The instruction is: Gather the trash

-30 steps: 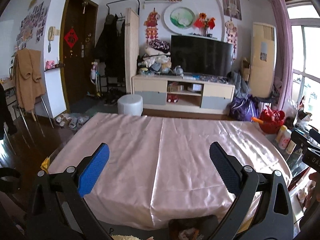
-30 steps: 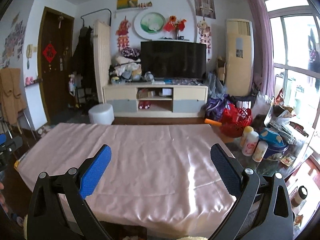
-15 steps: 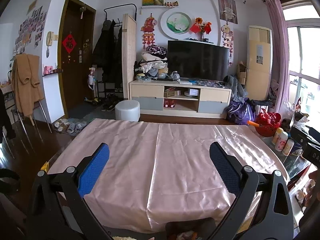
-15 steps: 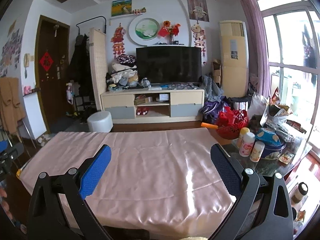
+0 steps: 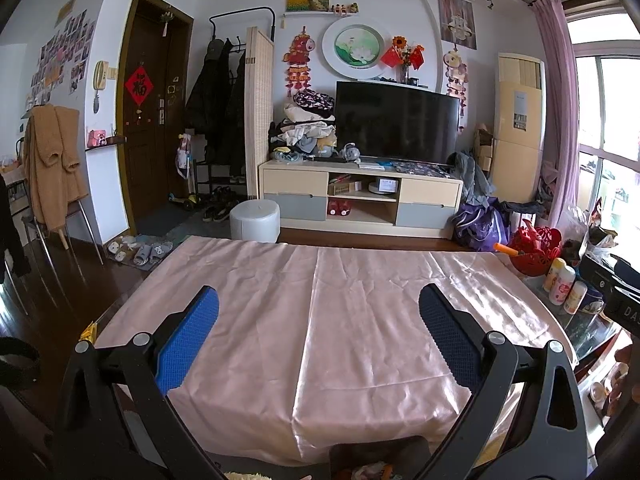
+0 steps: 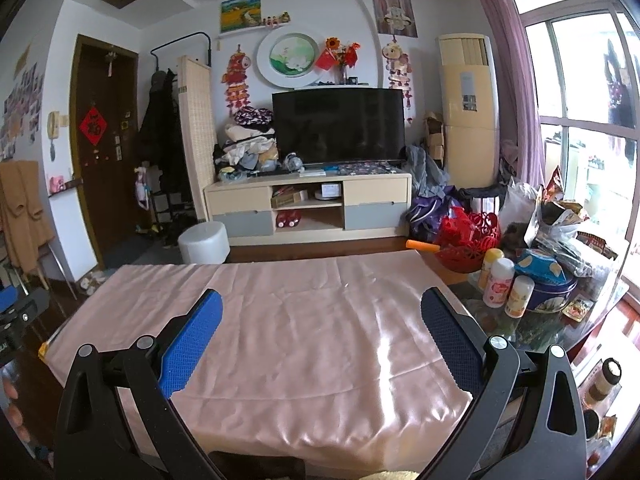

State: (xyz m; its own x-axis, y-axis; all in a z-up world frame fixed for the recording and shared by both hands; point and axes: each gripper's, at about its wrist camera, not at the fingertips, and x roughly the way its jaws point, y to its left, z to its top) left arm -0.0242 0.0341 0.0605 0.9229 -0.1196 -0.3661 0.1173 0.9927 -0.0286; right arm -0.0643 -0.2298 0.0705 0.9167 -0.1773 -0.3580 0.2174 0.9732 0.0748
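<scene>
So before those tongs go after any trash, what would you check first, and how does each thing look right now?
1. Left tongs open: ok, fingers spread wide.
2. Right tongs open: ok, also spread wide.
3. Both tongs empty: ok, nothing between the pads.
4. Trash in sight on the pink cloth: not ok, the cloth shows nothing to pick up.
5. Trash among the clutter at the right, near the bottles and blue tin: cannot tell, wrappers and bags are there but unclear.
6. A bin or bag for the trash: cannot tell, none is clearly visible.
</scene>
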